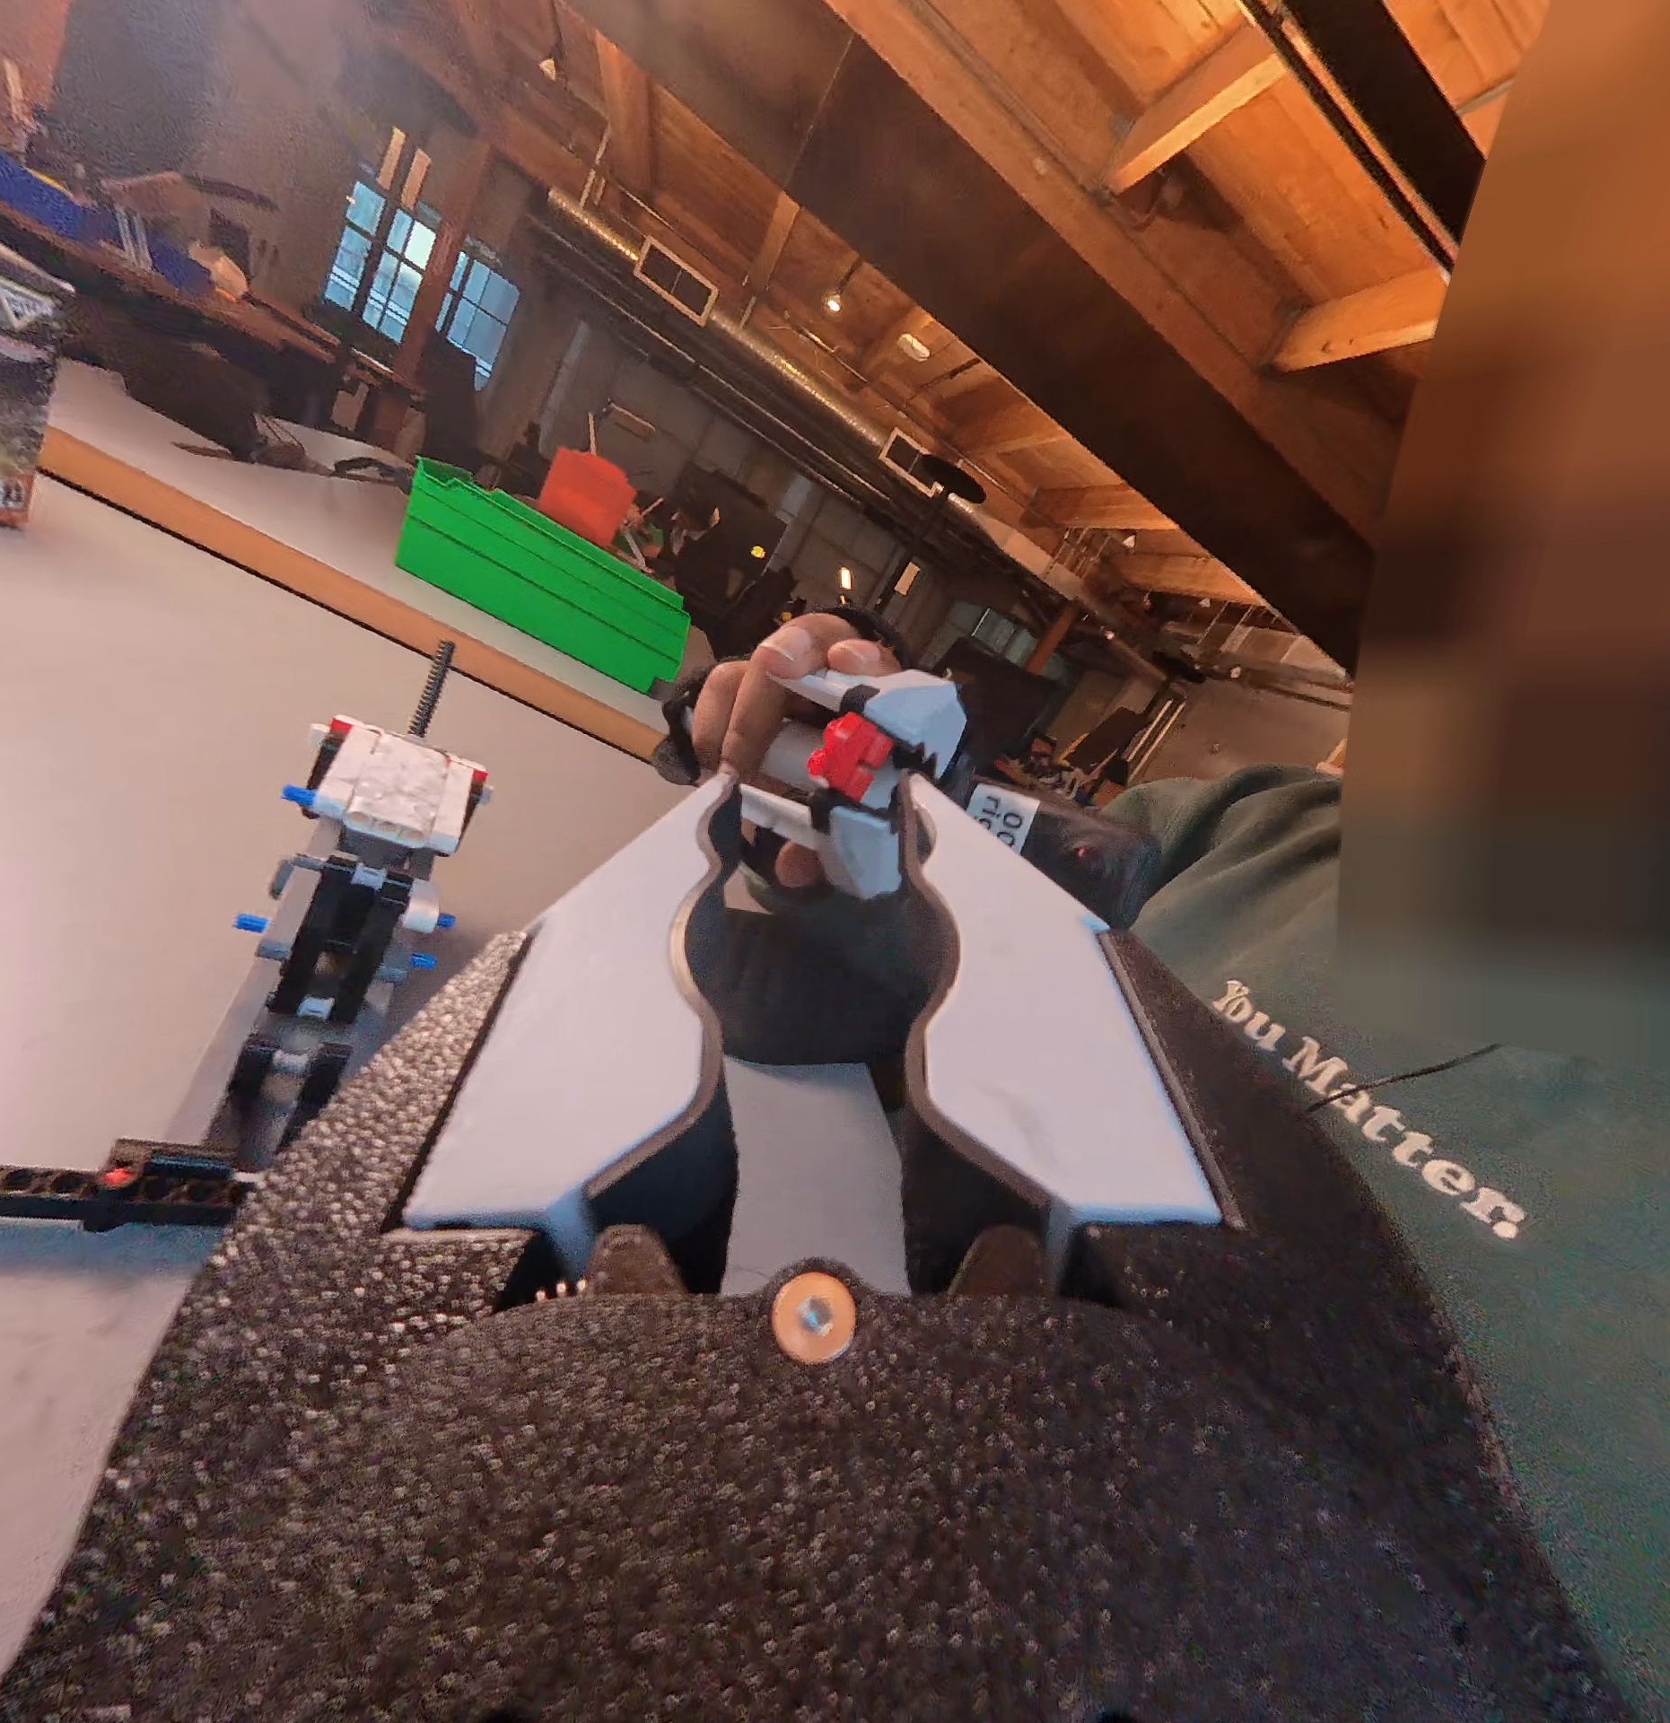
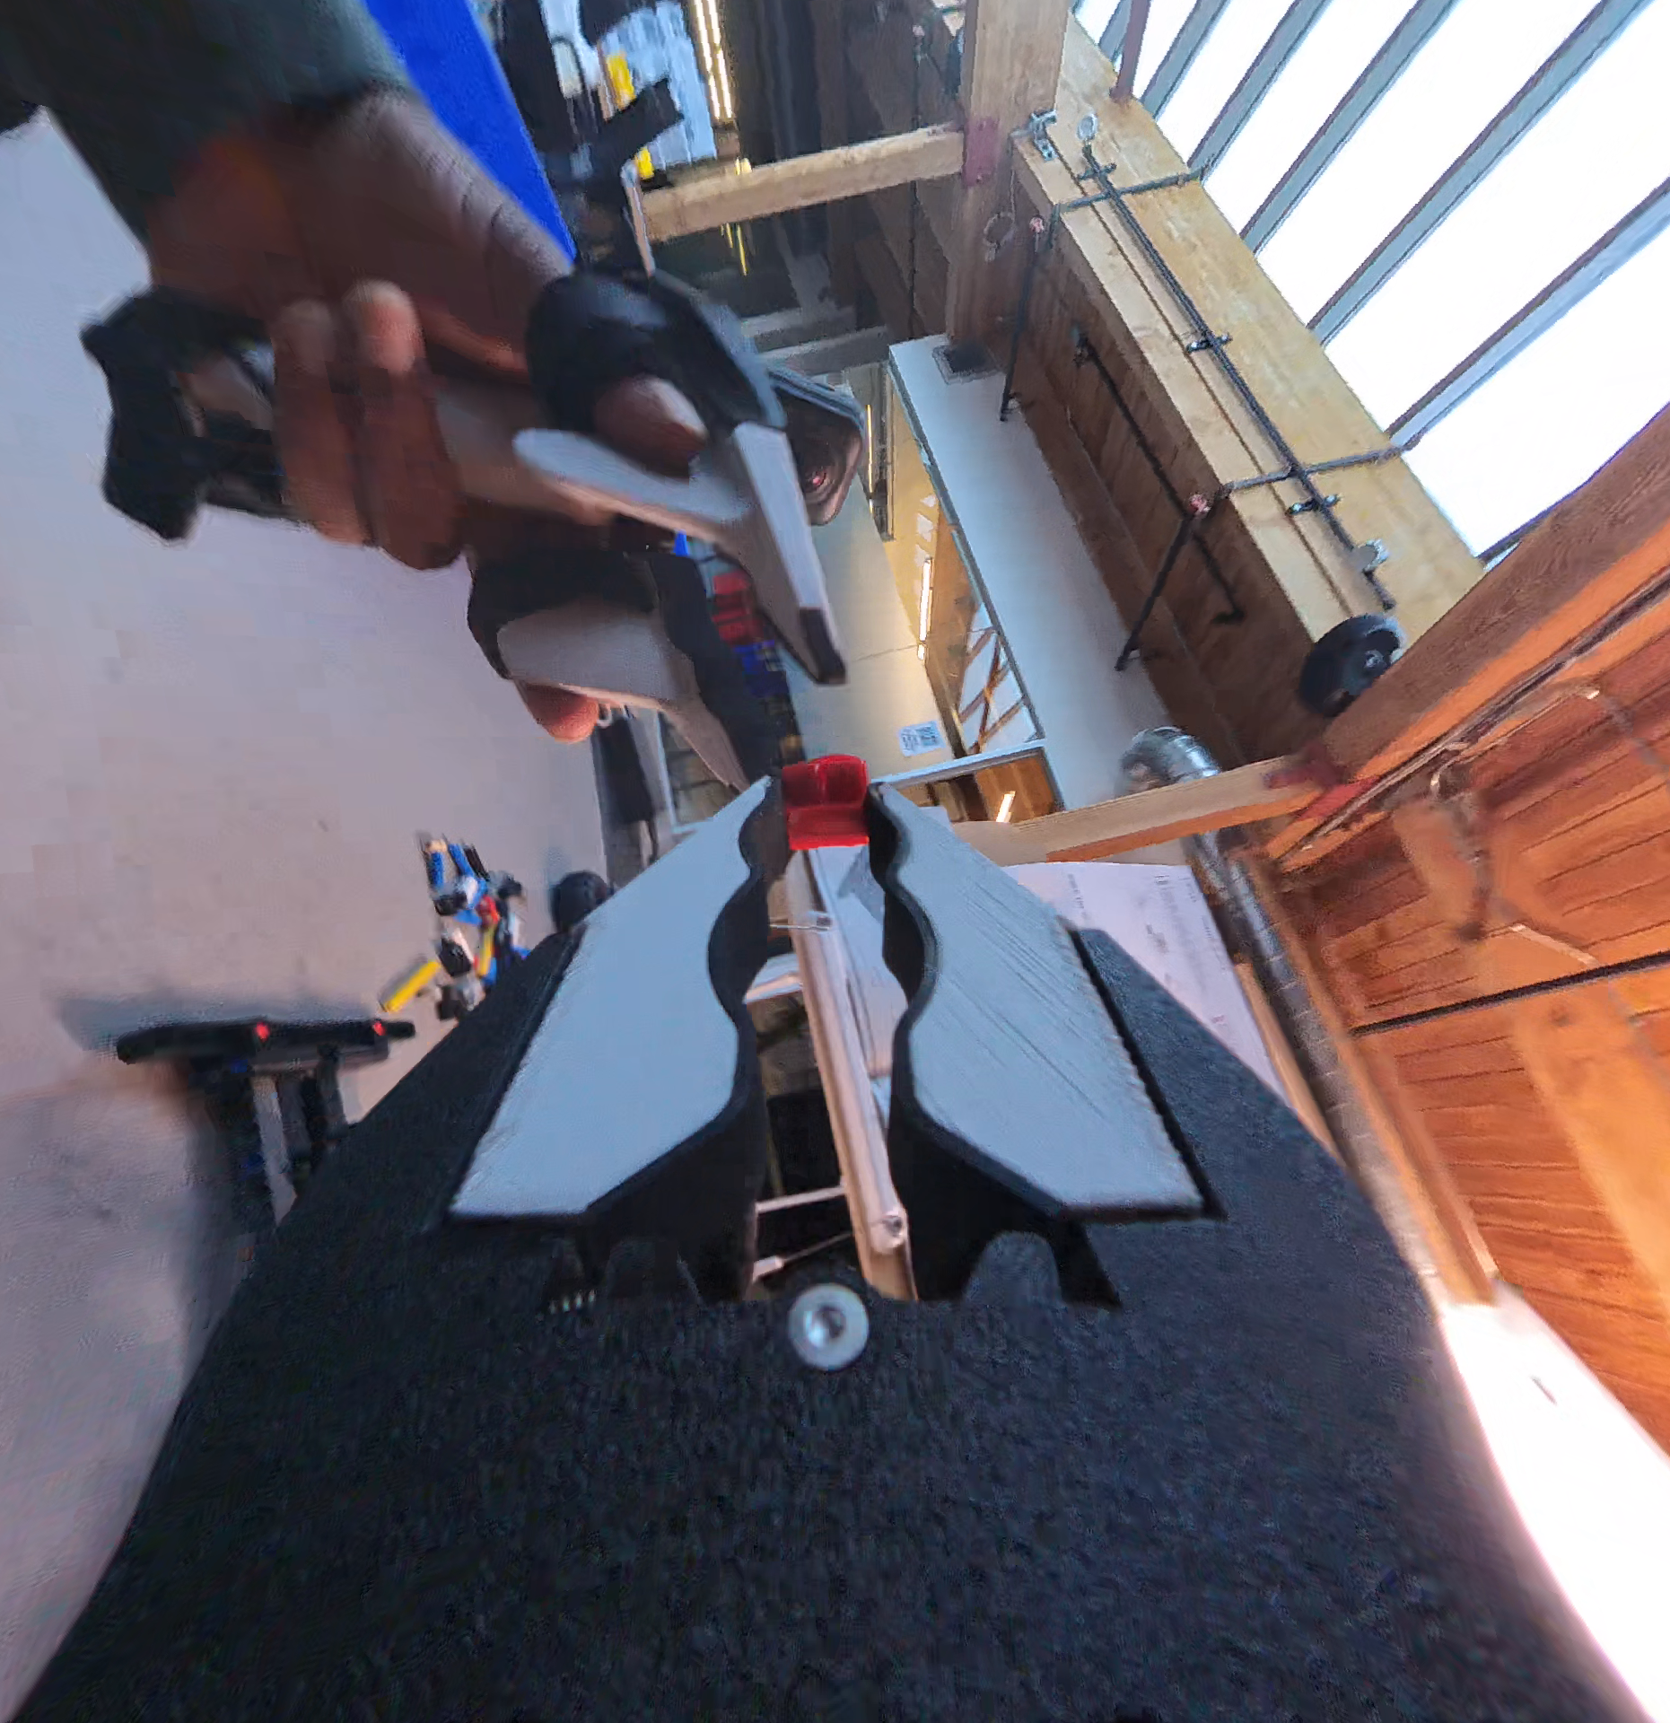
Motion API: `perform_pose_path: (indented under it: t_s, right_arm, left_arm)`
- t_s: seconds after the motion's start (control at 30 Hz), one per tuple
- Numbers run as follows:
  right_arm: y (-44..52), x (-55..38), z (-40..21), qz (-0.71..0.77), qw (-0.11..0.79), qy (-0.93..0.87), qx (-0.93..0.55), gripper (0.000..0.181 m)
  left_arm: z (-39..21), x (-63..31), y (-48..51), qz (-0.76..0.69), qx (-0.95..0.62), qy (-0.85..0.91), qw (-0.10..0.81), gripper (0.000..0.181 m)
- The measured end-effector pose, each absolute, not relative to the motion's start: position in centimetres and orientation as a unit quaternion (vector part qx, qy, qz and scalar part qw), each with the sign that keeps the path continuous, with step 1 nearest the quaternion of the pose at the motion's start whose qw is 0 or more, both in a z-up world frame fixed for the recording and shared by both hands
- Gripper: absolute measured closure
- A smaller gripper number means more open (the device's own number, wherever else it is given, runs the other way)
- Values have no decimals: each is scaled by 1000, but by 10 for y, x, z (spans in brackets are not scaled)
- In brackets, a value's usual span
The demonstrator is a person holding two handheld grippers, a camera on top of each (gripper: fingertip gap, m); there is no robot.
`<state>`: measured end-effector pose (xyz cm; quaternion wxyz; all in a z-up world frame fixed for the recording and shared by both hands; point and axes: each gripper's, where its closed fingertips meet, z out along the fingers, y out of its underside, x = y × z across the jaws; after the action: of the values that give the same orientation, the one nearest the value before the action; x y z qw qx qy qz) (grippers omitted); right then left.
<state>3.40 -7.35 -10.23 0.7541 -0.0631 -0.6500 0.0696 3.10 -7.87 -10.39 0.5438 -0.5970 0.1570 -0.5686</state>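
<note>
A small red brick piece (image 2: 823, 802) is sitting clamped between the tips of the right gripper (image 2: 820, 792), whose jaws are standing narrowly apart, closed onto the piece. In the left wrist view the same red piece (image 1: 849, 751) is showing at the front of the right gripper (image 1: 891, 746), held well above the table.

The left gripper (image 1: 812, 792) is pointing straight at the right one, tips nearly meeting it. Its jaws are standing partly apart with nothing visibly between them. In the right wrist view the left gripper (image 2: 775, 671) is appearing above and left of the red piece, gripped by a hand (image 2: 365, 373).

On the pale table (image 1: 141, 727), left of the left gripper, a white and black brick model (image 1: 365, 876) is lying, with a black beam assembly (image 1: 113, 1189) near the table's front. A printed box (image 1: 10, 392) is standing at the far left. A green bin (image 1: 542, 569) and an orange bin (image 1: 588, 489) are sitting well beyond on another table. Open table surface is lying between the model and the box.

A green garment (image 1: 1465, 1119) bearing white lettering is filling the right side; a white label is showing on the right gripper's body.
</note>
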Motion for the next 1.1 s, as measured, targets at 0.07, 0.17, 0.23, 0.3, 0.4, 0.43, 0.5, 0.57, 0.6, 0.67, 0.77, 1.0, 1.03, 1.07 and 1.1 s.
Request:
perform_pose_path:
  t_s: [0.07,0.17,0.23,0.3,0.4,0.43,0.5,0.57,0.6,0.67,0.77,1.0,1.03,1.07,1.1]
  right_arm:
    - [-71,28,-114,23,758,-651,-31,165]
    - [-70,21,-128,-9,756,-655,-2,165]
    - [-70,18,-132,-16,754,-656,5,165]
    - [-71,18,-134,-14,752,-659,5,165]
    - [-72,20,-134,27,747,-665,-12,164]
    - [-72,21,-134,52,740,-670,-30,162]
    - [-74,23,-133,130,716,-682,-73,153]
    - [-81,27,-138,262,636,-711,-146,151]
    - [-84,31,-136,343,588,-707,-192,148]
    - [-91,40,-134,488,453,-695,-270,147]
    - [-91,50,-130,597,313,-663,-325,144]
    - [-99,58,-130,670,203,-631,-334,148]
    - [-100,57,-131,672,194,-631,-336,155]
    - [-102,58,-133,675,187,-630,-335,160]
    - [-102,58,-133,680,183,-627,-335,163]
  left_arm:
    - [-107,36,-78,-596,-596,140,519,144]
    - [-123,43,-70,-602,-621,120,487,149]
    - [-129,41,-68,-604,-625,110,482,156]
    - [-130,39,-68,-606,-625,110,480,158]
    - [-131,40,-70,-576,-634,138,498,161]
    - [-132,41,-71,-557,-639,155,507,161]
    - [-131,42,-76,-518,-642,194,531,161]
    - [-132,42,-78,-453,-648,239,563,161]
    - [-134,43,-79,-410,-653,267,578,161]
    - [-139,44,-80,-304,-658,328,606,161]
    - [-138,51,-81,-180,-643,392,632,161]
    - [-135,68,-90,-92,-596,460,651,162]
    - [-135,70,-92,-91,-591,465,653,162]
    - [-135,71,-92,-89,-588,468,653,162]
    - [-135,72,-94,-89,-584,473,654,162]
